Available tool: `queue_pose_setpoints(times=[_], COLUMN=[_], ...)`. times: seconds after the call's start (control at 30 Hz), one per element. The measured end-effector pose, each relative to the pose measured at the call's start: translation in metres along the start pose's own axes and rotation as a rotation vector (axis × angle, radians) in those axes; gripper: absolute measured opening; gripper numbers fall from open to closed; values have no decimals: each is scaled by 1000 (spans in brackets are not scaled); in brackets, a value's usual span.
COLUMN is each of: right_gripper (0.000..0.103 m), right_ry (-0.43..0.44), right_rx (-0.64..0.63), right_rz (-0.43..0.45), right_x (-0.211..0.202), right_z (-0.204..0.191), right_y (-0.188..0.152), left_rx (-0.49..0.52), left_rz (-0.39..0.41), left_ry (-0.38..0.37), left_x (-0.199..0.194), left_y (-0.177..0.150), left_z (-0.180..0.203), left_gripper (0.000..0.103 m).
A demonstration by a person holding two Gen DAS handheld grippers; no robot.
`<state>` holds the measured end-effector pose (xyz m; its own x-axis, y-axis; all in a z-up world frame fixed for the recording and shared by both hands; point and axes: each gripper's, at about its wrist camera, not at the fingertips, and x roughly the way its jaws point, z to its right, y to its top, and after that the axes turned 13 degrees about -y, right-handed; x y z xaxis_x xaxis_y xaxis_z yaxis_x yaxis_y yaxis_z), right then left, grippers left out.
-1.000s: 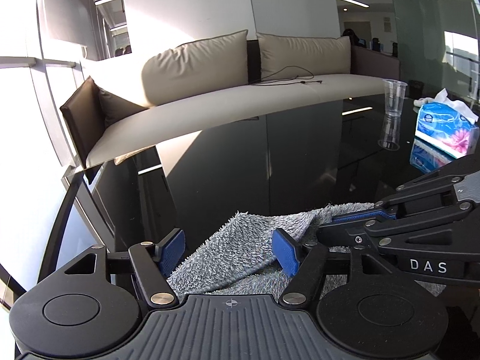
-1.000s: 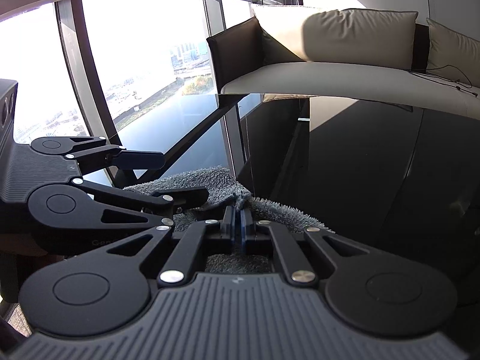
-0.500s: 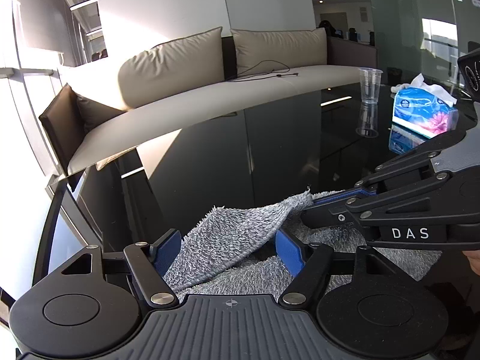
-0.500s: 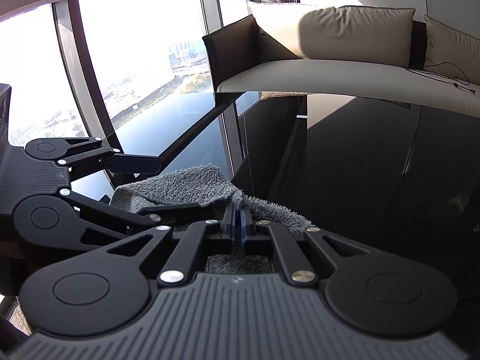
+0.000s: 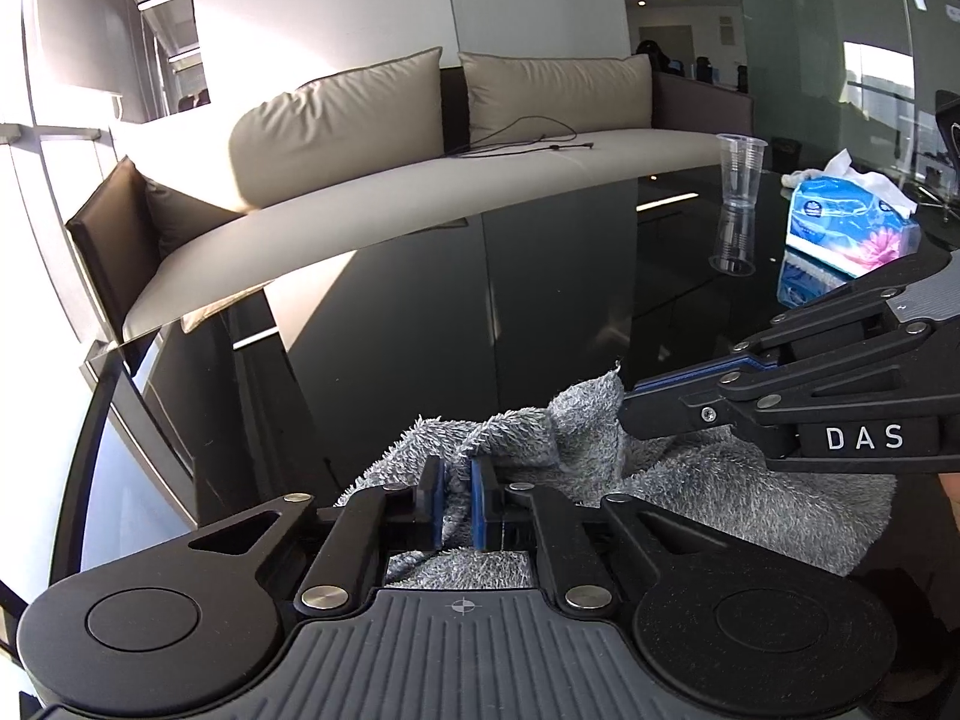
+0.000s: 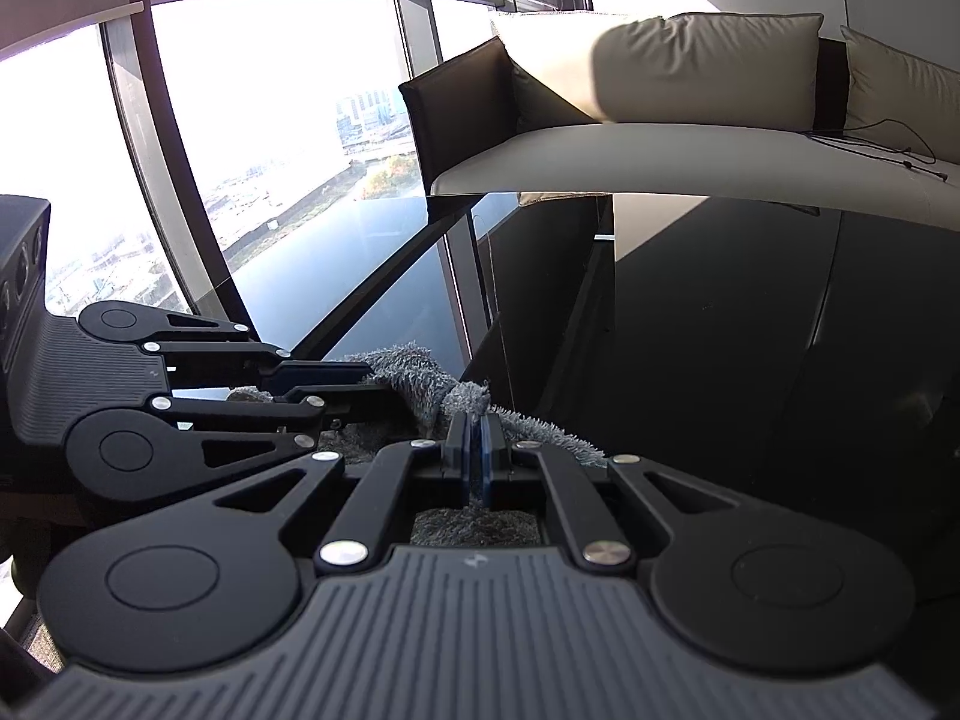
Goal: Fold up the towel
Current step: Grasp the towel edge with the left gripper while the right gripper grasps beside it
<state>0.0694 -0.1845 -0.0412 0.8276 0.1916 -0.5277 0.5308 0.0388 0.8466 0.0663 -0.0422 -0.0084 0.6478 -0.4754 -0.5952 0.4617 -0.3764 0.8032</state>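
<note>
Towel pinched by both claws, left and right; only left view shows cup.

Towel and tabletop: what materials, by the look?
Towel: grey, looks like terry or microfibre; shaggy looped pile, matte, bunches softly where both sets of jaws pinch it. Tabletop: probably black glass or gloss lacquer; mirror-sharp reflections of the sofa and cup.

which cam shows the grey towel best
The left wrist view. There the towel spreads across the black table, with both the left gripper and right gripper pinching its edge. The right wrist view shows only a bunched tuft, mostly hidden behind the two grippers.
</note>
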Motion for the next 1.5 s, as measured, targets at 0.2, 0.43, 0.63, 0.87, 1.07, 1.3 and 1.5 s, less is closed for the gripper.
queue_pose_setpoints(times=[0.2, 0.43, 0.63, 0.87, 1.07, 1.3, 1.5], right_gripper=[3, 11, 24, 2, 1, 1, 1], right_ry=[25, 86, 121, 76, 21, -46, -81], right_rx=[29, -31, -1, 4, 65, 98, 149], right_rz=[-1, 19, 8, 8, 107, 192, 206], right_x=[4, -3, 2, 13, -4, -15, -1], right_z=[5, -10, -12, -16, 2, 30, 59], right_y=[2, -2, -4, -5, 5, 17, 32], left_rx=[-68, -62, -62, -65, -102, -186, -233], left_rz=[49, 35, 37, 46, 93, 169, 180], left_ry=[-12, -14, -22, -17, 5, 50, 89], left_x=[-12, -10, -13, -16, -28, -48, -53], left_y=[4, 3, 3, 2, 4, 9, 10], left_z=[-11, -10, -10, -9, -15, -35, -55], left_gripper=[4, 4, 4, 4, 4, 4, 4])
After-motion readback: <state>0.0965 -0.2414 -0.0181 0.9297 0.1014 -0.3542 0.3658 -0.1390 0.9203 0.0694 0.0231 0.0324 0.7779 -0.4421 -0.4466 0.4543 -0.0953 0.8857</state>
